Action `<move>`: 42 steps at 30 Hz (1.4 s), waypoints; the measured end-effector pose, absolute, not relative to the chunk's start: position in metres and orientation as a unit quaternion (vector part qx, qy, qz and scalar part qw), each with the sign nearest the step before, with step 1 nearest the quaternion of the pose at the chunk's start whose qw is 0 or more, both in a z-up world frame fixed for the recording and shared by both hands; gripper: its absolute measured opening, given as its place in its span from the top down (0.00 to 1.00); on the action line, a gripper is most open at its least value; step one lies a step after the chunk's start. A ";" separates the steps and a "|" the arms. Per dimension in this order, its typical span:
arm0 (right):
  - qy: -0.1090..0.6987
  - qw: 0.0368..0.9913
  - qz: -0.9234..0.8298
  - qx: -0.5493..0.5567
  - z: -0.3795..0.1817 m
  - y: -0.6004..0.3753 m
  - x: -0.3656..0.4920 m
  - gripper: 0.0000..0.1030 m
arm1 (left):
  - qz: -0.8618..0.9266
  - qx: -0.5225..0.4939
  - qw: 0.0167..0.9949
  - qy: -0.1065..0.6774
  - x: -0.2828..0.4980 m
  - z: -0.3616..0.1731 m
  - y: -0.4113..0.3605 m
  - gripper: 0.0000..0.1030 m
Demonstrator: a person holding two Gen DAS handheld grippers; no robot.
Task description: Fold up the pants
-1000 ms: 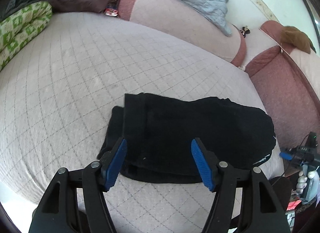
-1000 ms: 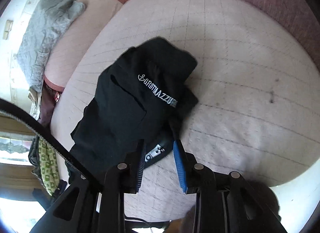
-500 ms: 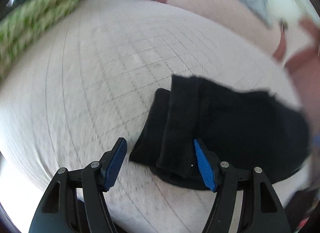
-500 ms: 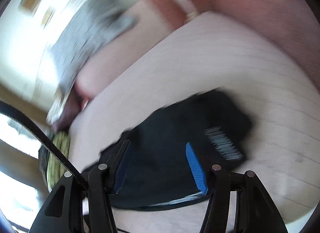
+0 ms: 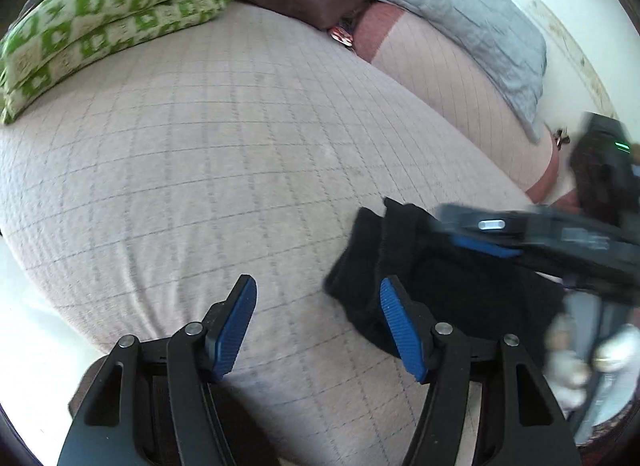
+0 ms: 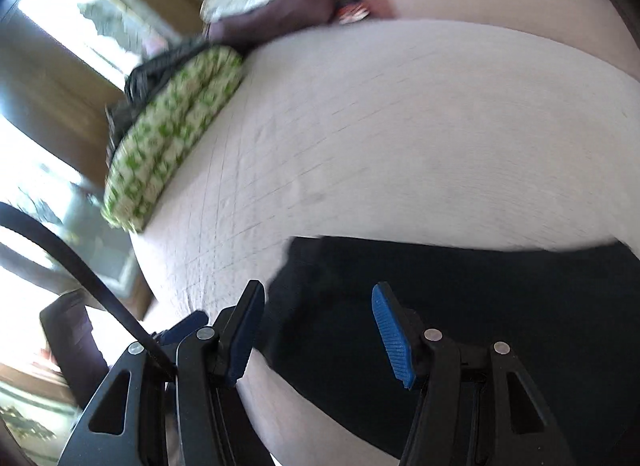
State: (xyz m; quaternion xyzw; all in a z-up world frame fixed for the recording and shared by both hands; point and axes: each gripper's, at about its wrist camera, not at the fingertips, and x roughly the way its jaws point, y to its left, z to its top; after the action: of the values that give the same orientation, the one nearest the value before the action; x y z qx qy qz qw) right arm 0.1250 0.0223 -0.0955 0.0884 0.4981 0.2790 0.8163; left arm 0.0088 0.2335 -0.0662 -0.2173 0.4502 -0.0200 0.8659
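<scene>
Currently black pants [image 5: 452, 286] lie folded on bed [image 5: 224, 169]; left gripper [image 5: 318, 330] gapes empty w/ pants just right of jaws, closing slightly; right gripper [image 6: 316, 332] just opened, jaws apart over pants edge, not pinching.

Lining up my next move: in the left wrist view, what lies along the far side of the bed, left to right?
Folded green-and-white patterned blanket → dark maroon folded cloth → grey quilted pillow.

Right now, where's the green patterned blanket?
In the left wrist view the green patterned blanket lies folded at the upper left, on the far edge of the quilted bed, beside a dark brown cloth and well away from the black pants.
</scene>
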 end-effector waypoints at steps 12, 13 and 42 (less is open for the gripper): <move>0.514 0.816 0.223 0.138 -0.120 0.042 0.135 0.87 | -0.038 -0.276 0.858 0.432 -0.003 -0.063 0.282 0.38; 0.514 0.816 0.228 0.136 -0.118 0.044 0.134 0.87 | -0.038 -0.278 0.858 0.431 -0.002 -0.063 0.282 0.38; 0.498 0.799 -0.027 0.336 -0.144 -0.323 0.053 0.61 | -0.145 -0.174 0.853 0.471 0.030 -0.049 0.140 0.36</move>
State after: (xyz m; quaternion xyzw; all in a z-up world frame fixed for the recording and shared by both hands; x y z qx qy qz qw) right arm 0.0528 -0.3229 -0.1441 0.3364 0.4978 -0.0272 0.7990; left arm 0.0299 0.1403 -0.0490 -0.1740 0.4705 -0.1455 0.8528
